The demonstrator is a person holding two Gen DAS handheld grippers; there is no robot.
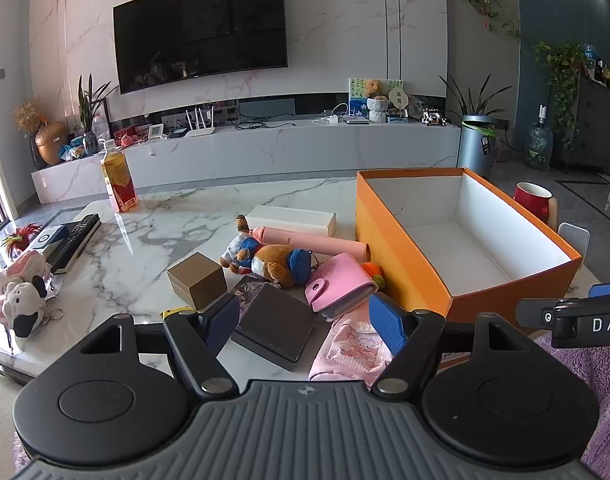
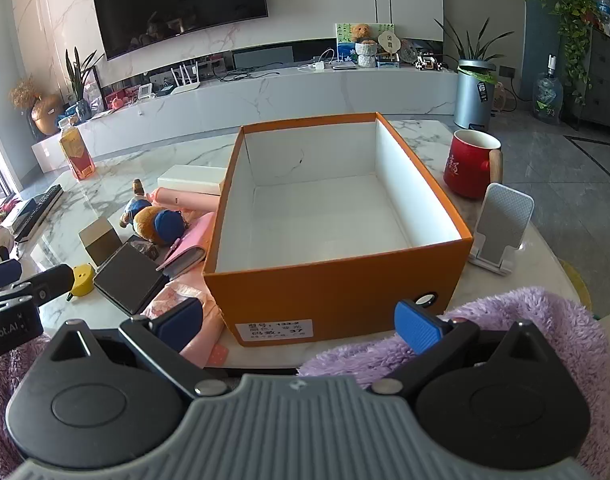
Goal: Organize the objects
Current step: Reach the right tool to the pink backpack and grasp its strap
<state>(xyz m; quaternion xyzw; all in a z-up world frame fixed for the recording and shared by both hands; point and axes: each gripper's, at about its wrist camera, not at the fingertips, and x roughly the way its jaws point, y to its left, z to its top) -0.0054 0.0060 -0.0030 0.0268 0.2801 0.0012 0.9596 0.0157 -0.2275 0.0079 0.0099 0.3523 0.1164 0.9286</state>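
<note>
An empty orange box with a white inside stands on the marble table. Left of it lie a plush bear, a pink wallet, a brown cube box, a dark flat box, a white box and pink cloth. My left gripper is open; the dark flat box's near end lies between its fingers, untouched. My right gripper stands wide open before the orange box's near wall, holding nothing.
A tea bottle and a remote sit at the far left, with a cow plush near the table edge. A red mug and a white phone stand stand right of the box. Purple fleece lies at the front.
</note>
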